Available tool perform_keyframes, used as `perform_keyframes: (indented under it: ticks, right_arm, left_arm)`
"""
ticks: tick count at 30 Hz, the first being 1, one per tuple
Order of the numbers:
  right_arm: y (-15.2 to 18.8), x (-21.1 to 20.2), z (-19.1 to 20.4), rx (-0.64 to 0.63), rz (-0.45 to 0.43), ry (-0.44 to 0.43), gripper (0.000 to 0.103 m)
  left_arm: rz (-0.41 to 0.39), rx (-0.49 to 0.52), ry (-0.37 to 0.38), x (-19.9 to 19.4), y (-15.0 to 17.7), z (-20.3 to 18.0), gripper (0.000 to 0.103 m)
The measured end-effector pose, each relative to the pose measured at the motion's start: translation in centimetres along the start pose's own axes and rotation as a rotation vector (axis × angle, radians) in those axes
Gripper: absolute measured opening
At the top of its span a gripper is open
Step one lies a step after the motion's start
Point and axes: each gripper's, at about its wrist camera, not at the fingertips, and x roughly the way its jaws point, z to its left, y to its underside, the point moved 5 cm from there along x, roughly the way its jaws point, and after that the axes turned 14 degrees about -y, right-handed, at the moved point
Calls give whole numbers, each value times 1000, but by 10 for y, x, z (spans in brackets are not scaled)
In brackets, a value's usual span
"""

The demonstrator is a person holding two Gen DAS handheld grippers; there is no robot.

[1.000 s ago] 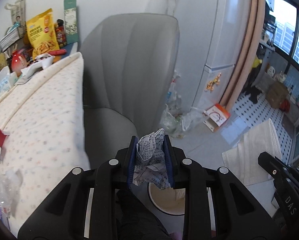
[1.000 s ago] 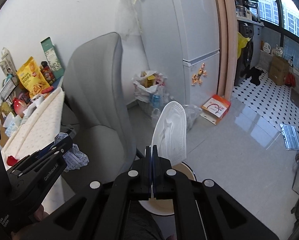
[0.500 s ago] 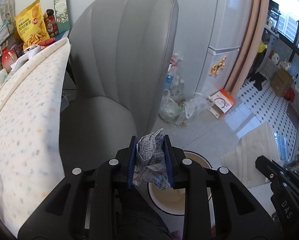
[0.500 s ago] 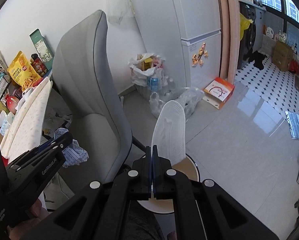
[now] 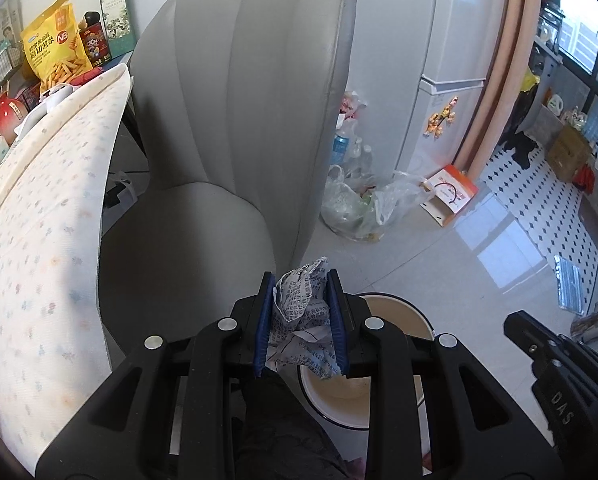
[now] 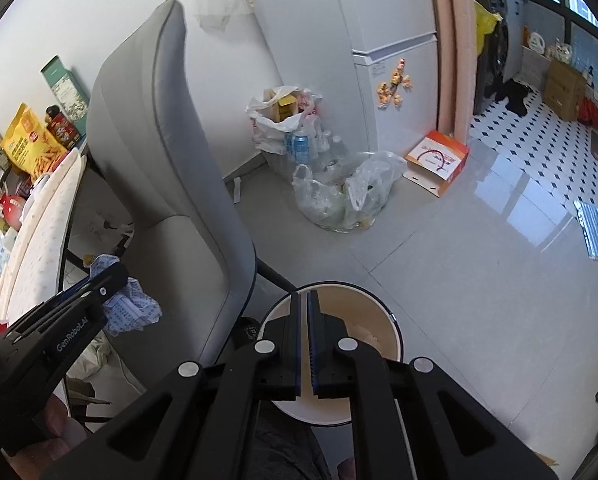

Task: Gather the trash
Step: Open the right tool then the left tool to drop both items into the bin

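Between the blue pads of the left gripper [image 5: 301, 277], a crumpled printed paper [image 5: 303, 312] is clamped fast, its wad bulging above and below the pads. Directly under and just beyond that claw sits the round bin [image 5: 413, 314], cream inside with a dark rim, its mouth open and partly covered by the paper. A dark-clothed leg [image 5: 283, 420] lies beneath both claws. The right gripper [image 6: 303, 295] hangs over the near edge of the same bin, tilted steeply downward. Its pads stand a narrow slit apart with nothing between them, and something pale shows inside the bin past its tips, too unclear to name. In the right wrist view the left claw comes in from the left with its paper, a hand [image 6: 51, 432] behind it. To the left of both claws the grey chair [image 5: 239, 120] crowds close, its seat edge just beside the bin, and further left the cloth-covered table [image 5: 39, 220] closes that side. To the right of the claws the pale floor [image 6: 459, 260] lies open. Farther ahead a clear plastic bag [image 6: 339, 200] of bottles slumps on the floor near an orange box [image 6: 437, 160], with the white fridge [image 6: 379, 20] behind them.
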Motion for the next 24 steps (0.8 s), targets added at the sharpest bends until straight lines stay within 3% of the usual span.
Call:
perform_keyframes:
  ticks: [4,7,17,19,20,24]
  right_arm:
    - [1,-12,-14,24,-13,28,8]
    - [1,-30,-23,40,-51,60,44]
    - [1,-82,-66,105,-131,170,44]
    - [1,-90,-71,118,-147,182,45]
    - [1,-93,-73,125,-153,183,45]
    - [1,-100,-69,130,-171,174,45]
  left_arm:
    - [-3,15,13,-3,1,-10,26]
    - [-7,31,30,-7,1,-18,26]
    - [0,109,152,-26,8,-66,28]
    - [25,124,184,-26,10,-73,39]
    - [31,122,189,-26,11,-73,51]
    - [22,101,215,-34,7,-69,68]
